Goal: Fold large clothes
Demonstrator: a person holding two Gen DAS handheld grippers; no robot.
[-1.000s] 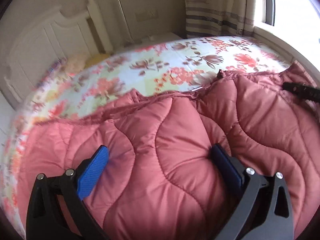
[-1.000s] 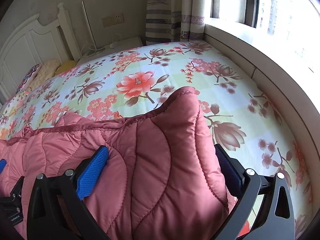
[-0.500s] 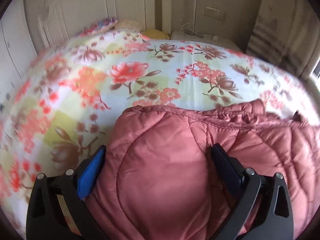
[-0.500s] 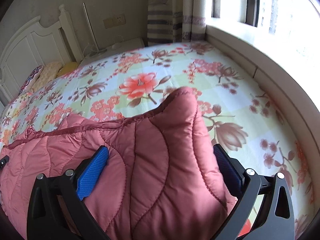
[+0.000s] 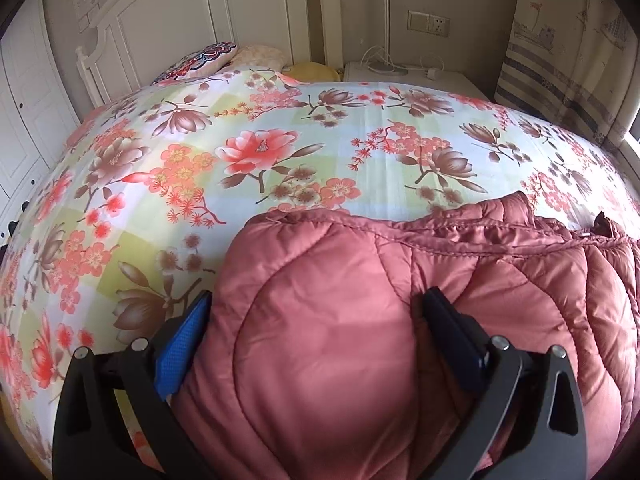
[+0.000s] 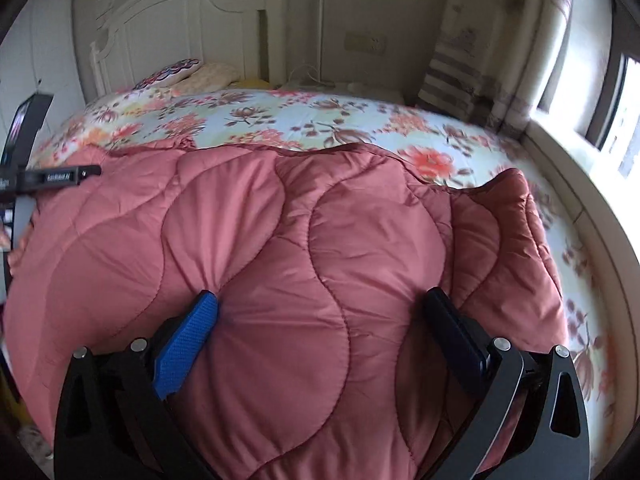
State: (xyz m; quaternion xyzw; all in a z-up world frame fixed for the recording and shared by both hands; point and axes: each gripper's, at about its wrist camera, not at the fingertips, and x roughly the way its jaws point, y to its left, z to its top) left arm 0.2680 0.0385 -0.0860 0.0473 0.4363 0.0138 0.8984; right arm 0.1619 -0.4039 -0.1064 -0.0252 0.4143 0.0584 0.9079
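While the pink quilted coat (image 5: 400,320) lies bunched on the floral bed sheet (image 5: 280,152), its long axis runs across both views, side to side. Left gripper (image 5: 320,344) sits at the coat's left end, right gripper (image 6: 324,340) nearer the right end. Both jaws are spread wide with padding bulging between them; real pinch or just pressing in, can't tell. Sheet beyond looks free for folding.

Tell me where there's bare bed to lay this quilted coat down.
The floral bedsheet is bare from the pink quilted coat up to the pillows by the headboard, and leftward to the bed's edge. A narrower strip lies between coat and window ledge. Crowded: the near side, under the coat.
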